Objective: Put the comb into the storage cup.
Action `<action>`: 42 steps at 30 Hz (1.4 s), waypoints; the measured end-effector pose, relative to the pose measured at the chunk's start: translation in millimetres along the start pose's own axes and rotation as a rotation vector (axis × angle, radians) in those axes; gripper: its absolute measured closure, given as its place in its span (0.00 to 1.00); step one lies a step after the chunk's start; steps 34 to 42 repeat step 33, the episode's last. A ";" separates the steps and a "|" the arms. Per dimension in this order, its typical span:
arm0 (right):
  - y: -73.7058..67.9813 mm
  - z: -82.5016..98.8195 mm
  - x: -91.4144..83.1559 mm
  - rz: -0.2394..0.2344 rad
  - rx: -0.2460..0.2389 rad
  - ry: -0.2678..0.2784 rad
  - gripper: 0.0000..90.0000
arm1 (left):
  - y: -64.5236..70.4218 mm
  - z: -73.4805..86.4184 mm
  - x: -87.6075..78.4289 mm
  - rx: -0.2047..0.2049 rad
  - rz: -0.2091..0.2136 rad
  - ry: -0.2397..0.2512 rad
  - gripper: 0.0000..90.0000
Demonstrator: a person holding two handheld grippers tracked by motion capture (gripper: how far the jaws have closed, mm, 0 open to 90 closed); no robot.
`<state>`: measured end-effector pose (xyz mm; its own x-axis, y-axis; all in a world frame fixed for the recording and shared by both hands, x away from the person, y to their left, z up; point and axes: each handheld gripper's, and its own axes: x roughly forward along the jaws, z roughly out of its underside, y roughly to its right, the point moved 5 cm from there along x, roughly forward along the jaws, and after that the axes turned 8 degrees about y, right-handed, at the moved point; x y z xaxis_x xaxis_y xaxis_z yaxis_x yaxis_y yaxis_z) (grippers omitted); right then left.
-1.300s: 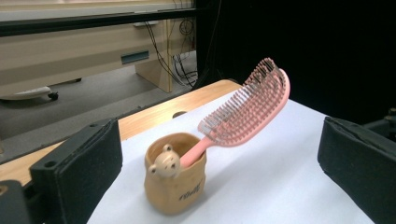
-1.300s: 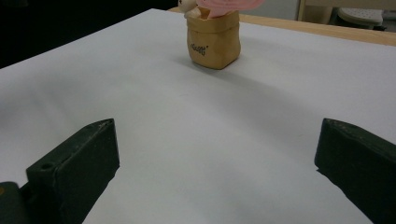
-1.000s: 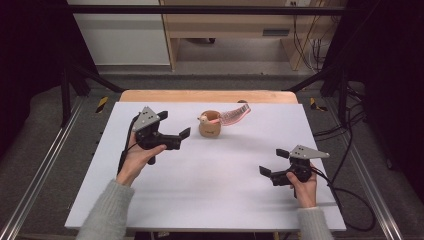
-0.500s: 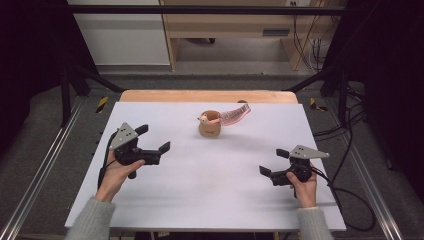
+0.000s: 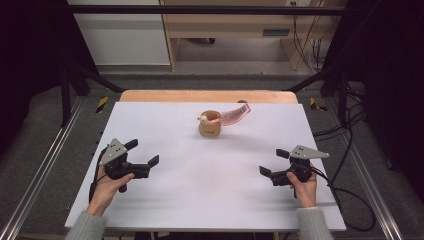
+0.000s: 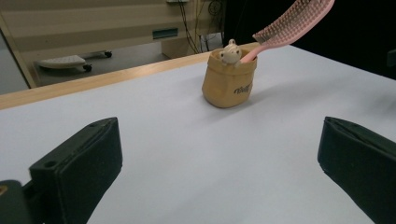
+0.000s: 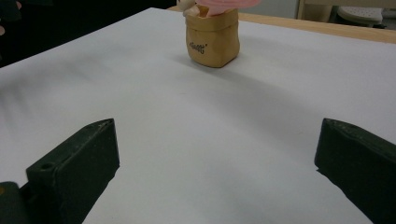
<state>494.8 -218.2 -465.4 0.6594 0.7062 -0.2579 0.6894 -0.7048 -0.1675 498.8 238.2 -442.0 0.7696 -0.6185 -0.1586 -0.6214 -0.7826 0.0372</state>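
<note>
The left hand-held gripper (image 5: 142, 154) sits low over the white worktop (image 5: 210, 200) with its two black jaws spread wide apart and nothing between them, the person's left hand (image 5: 106, 184) wrapped round its handle. The right hand-held gripper (image 5: 270, 162) is likewise held just above the worktop, jaws wide apart and bare, gripped by the right hand (image 5: 302, 186). Ahead of both, well apart from either and roughly midway between them, stands a small tan pouch-shaped holder (image 5: 209, 126), upright, with dark lettering on its side. In the left gripper view it lies straight ahead and slightly right of centre; in the right gripper view it lies ahead near the centre. A small pale animal figure (image 6: 229, 52) peeks from its rim, and a pink brush (image 6: 294, 18) stands in it, handle down, its bristled head leaning out away from the left hand-held gripper's side. A wooden edge (image 5: 200, 96) borders the worktop beyond the holder
</note>
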 end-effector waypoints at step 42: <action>2.9 8.8 1.2 -0.007 0.004 -0.022 0.01 | -20.1 42.8 -20.5 -0.028 -0.046 -0.137 0.00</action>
